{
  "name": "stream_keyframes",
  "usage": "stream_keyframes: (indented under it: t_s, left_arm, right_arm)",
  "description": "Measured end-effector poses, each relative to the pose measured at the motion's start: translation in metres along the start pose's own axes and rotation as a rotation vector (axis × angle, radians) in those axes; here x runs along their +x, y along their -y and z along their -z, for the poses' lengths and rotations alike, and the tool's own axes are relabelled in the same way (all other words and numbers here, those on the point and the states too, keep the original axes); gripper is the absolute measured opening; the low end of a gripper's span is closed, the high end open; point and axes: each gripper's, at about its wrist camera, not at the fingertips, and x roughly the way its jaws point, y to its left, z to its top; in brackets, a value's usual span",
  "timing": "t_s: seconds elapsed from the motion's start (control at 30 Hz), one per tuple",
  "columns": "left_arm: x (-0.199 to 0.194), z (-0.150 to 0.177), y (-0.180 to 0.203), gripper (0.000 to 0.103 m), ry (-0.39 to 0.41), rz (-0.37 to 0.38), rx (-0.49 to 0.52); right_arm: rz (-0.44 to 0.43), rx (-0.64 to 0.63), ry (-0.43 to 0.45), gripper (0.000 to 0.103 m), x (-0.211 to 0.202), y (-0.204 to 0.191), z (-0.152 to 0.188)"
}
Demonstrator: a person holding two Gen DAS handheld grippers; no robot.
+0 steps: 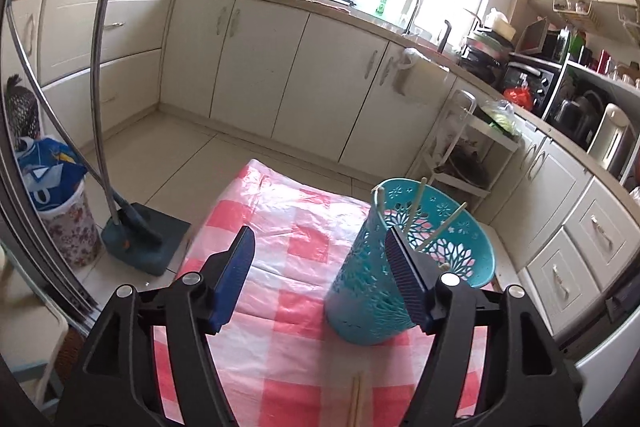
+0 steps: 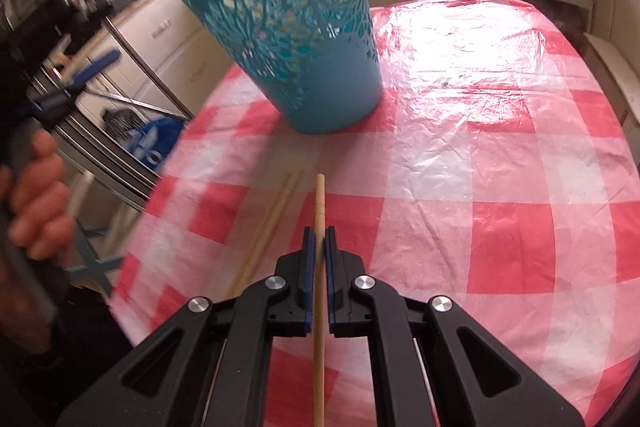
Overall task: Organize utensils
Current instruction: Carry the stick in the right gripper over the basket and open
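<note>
So the teal holder is standing on the table with its red-and-white checked cover, a few chopsticks already poking out of it. The right gripper is pinching a single chopstick tight, near the holder. Two more chopsticks are lying just left of it. The left gripper is sitting wide apart, gripping nothing, right beside the holder.

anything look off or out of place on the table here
Yes: two loose wooden chopsticks lie on the red-and-white checked plastic tablecloth, outside the teal perforated plastic holder. The right gripper pinches another wooden chopstick.
</note>
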Motion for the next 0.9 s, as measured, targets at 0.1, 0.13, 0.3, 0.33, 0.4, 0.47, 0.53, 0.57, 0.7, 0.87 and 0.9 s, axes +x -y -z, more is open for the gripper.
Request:
stream_keyframes:
  t_s: [0.1, 0.13, 0.3, 0.33, 0.4, 0.47, 0.53, 0.57, 0.7, 0.87, 0.9]
  left_arm:
    - [0.007, -0.003, 0.000, 0.066, -0.031, -0.015, 0.011]
    - [0.009, -0.002, 0.000, 0.066, -0.047, -0.020, 0.016]
    - [0.015, -0.003, -0.001, 0.067, -0.082, -0.024, 0.015]
    - [0.016, -0.003, -0.001, 0.067, -0.085, -0.023, 0.016]
    - [0.016, -0.004, -0.001, 0.067, -0.092, -0.020, 0.015]
    - [0.016, -0.004, -0.001, 0.068, -0.091, -0.020, 0.014]
    - [0.016, -0.005, -0.001, 0.068, -0.092, -0.022, 0.011]
    - [0.016, -0.004, -0.001, 0.068, -0.094, -0.022, 0.009]
    - [0.018, -0.004, -0.003, 0.069, -0.106, -0.025, -0.005]
    - [0.019, -0.003, 0.000, 0.070, -0.117, -0.024, 0.004]
    - [0.019, -0.003, 0.002, 0.071, -0.117, -0.024, 0.008]
  right_arm:
    - [-0.118, 0.054, 0.054, 0.006, -0.019, 0.008, -0.001]
    - [-0.147, 0.064, 0.069, 0.006, -0.024, 0.009, -0.002]
    - [-0.321, 0.089, 0.163, 0.006, -0.050, 0.007, -0.009]
    - [-0.345, 0.096, 0.177, 0.006, -0.053, 0.007, -0.011]
    - [-0.391, 0.118, 0.204, 0.006, -0.059, 0.007, -0.016]
    - [-0.414, 0.130, 0.238, 0.006, -0.066, 0.004, -0.025]
    - [-0.422, 0.131, 0.290, 0.006, -0.077, 0.000, -0.038]
    - [-0.433, 0.135, 0.334, 0.006, -0.085, -0.003, -0.053]
    - [-0.394, 0.109, 0.475, 0.006, -0.108, -0.021, -0.103]
    - [-0.229, 0.069, 0.683, 0.006, -0.115, -0.050, -0.166]
    - [-0.181, 0.062, 0.725, 0.006, -0.113, -0.055, -0.175]
